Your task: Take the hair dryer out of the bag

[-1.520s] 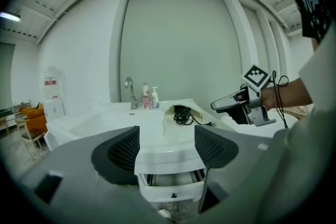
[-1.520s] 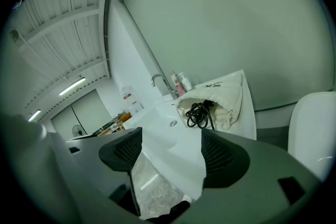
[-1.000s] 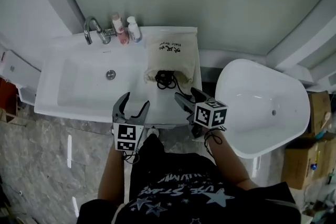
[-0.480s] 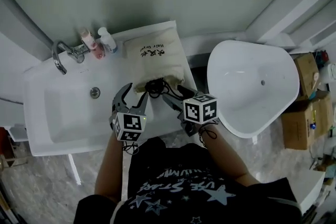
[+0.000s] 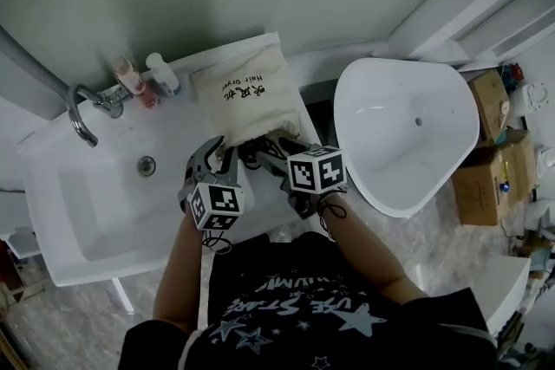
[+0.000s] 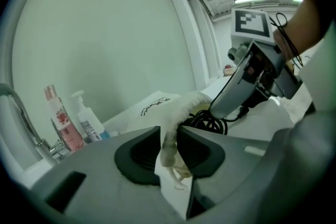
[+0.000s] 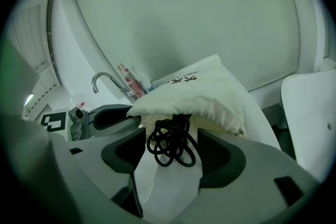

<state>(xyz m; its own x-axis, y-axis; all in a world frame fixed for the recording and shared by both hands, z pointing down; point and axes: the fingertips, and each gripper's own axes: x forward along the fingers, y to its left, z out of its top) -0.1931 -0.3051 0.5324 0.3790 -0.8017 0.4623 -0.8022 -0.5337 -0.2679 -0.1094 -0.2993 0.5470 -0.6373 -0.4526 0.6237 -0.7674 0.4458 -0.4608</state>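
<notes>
Head view: bag point(image 5: 247, 100) lay on the right ledge of the sink point(image 5: 95, 221), black cord point(image 5: 254, 153) spilling from its mouth, the hair dryer's body out of sight. Left gripper view: my left gripper point(image 6: 169, 139) was closing, its jaws pinching the bag's rim. Right gripper view: my right gripper point(image 7: 168, 157) stood released, narrowing slightly, the cord coil between its jaws untouched.

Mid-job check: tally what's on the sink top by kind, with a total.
Bottles: 2
Cloth bag: 1
Black cord coil: 1
Faucet: 1
Total: 5
</notes>
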